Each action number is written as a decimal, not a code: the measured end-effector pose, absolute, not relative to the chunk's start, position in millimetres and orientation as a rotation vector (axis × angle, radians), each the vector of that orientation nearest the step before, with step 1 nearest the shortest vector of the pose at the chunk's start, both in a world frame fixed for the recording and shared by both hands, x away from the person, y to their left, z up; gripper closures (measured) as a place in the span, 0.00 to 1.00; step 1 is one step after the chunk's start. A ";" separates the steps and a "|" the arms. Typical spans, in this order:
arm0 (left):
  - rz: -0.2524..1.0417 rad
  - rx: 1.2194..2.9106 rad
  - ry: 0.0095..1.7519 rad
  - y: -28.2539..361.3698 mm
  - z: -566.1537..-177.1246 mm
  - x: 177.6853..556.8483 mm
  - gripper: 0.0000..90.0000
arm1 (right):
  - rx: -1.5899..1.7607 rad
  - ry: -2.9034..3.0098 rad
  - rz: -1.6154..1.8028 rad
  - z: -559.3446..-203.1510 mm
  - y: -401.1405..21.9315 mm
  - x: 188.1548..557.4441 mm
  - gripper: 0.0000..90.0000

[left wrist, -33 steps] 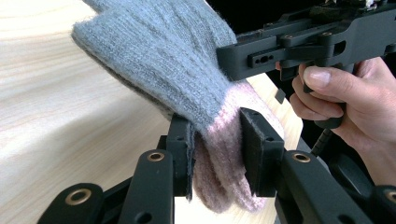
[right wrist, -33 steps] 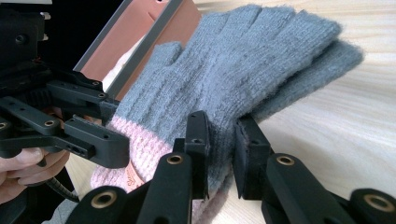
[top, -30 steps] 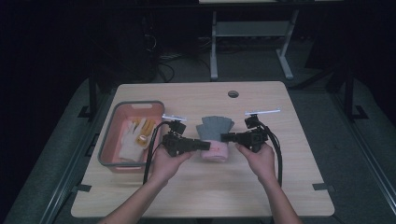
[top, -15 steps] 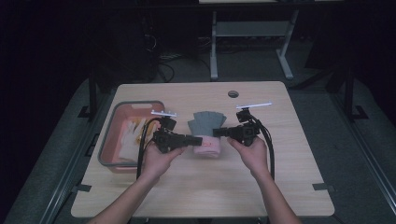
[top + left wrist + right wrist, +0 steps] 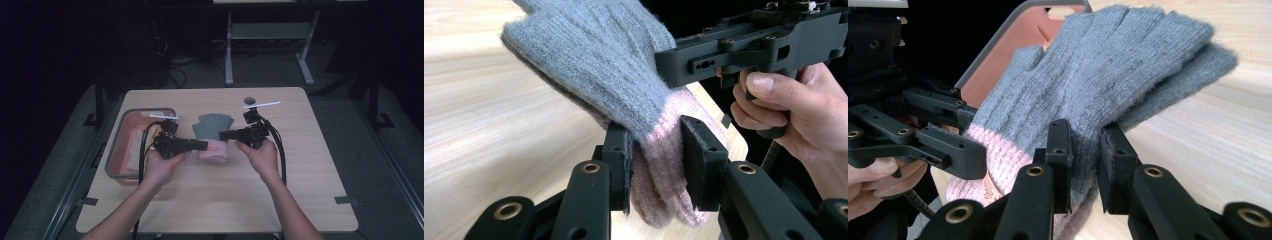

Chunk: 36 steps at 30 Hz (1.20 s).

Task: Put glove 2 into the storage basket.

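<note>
The room is dark all around. Light falls from above on the table (image 5: 220, 200), which looks bright. Close by the jaws the picture is a bit blurry.

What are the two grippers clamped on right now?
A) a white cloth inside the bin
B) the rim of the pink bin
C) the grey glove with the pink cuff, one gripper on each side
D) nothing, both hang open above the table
C: the left gripper pinches the glove at its pink cuff, and the right gripper clamps its grey part from the other side.
</note>
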<state>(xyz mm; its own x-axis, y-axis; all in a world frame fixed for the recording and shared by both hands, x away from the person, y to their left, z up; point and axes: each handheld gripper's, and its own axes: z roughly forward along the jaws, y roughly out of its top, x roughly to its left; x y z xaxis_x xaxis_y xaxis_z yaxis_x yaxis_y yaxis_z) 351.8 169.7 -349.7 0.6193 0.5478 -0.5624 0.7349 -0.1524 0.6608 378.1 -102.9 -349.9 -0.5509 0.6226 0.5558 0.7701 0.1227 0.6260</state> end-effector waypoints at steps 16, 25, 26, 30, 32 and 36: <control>-0.192 1.814 1.045 197.5 -340.3 354.5 0.74 | -1.339 -2.272 -1.403 -338.5 -73.4 390.8 0.86; -0.175 1.792 1.066 215.9 -336.5 353.5 0.74 | -1.305 -2.284 -1.400 -334.6 -54.7 396.3 0.86; -0.173 1.789 1.069 218.0 -336.1 353.3 0.74 | -1.303 -2.283 -1.401 -334.0 -52.2 396.8 0.86; -0.163 1.781 1.077 227.0 -334.6 352.7 0.74 | -1.291 -2.288 -1.397 -332.1 -42.4 399.1 0.86; -0.157 1.775 1.083 230.8 -333.7 352.4 0.74 | -1.278 -2.293 -1.404 -331.5 -38.3 400.3 0.86; -0.149 1.773 1.089 238.2 -332.4 352.7 0.75 | -1.268 -2.293 -1.403 -330.5 -30.3 403.3 0.86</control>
